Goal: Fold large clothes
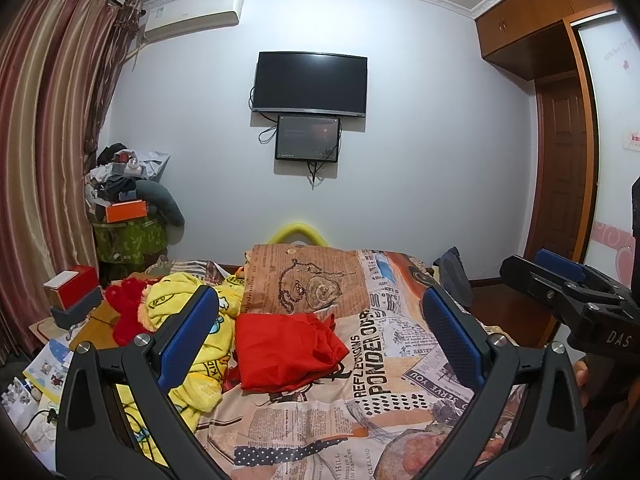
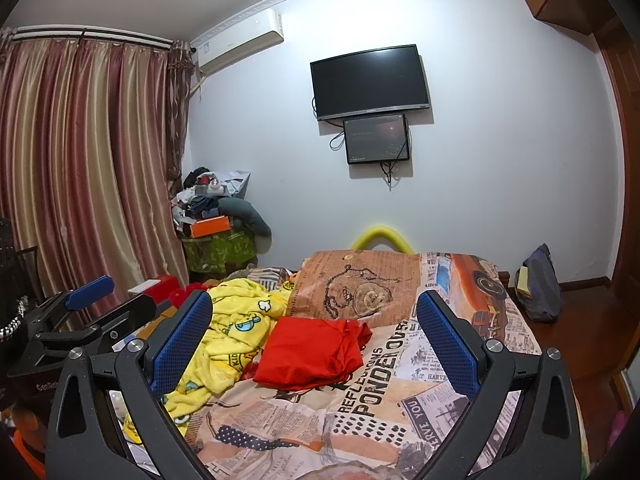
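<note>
Left gripper (image 1: 320,332) gapes wide, holding nothing; right gripper (image 2: 314,330) likewise spread and bare; red garment (image 1: 286,350) lies folded mid-bed (image 1: 400,380), beside the yellow garment (image 1: 192,320).

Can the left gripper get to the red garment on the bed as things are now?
Probably yes. The left gripper is open and holds nothing, and the red garment lies uncovered on the bed straight ahead between its fingers, with nothing in between.

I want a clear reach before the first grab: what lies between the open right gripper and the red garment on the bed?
Only bare newspaper-print bedsheet lies between the right gripper and the red garment; the yellow cartoon garment lies off to the left. The right wrist view shows this.
</note>
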### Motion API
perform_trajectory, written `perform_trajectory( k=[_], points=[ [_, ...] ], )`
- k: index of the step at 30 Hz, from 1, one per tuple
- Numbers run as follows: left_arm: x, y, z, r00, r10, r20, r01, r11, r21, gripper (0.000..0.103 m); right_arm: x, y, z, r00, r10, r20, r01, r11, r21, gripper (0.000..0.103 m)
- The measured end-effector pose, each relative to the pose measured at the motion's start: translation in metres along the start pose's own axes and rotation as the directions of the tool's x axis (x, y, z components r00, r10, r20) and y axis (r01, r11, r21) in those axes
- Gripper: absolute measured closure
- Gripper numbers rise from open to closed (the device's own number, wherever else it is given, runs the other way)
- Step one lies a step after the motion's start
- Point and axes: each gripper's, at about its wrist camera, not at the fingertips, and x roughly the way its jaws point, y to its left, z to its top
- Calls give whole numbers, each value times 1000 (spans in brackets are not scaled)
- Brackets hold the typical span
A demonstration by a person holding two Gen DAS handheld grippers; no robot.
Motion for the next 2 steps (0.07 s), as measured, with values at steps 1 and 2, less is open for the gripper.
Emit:
perform_trajectory(
  k=[1,2],
  points=[
    [0,1,0,1000,3,0,-3,1000,-3,0,0,0,0,1000,-1,0,1,1000,-1,1],
    [1,2,0,1000,5,-2,-5,1000,-5,0,0,0,0,1000,-1,0,1,1000,-1,1]
  ],
)
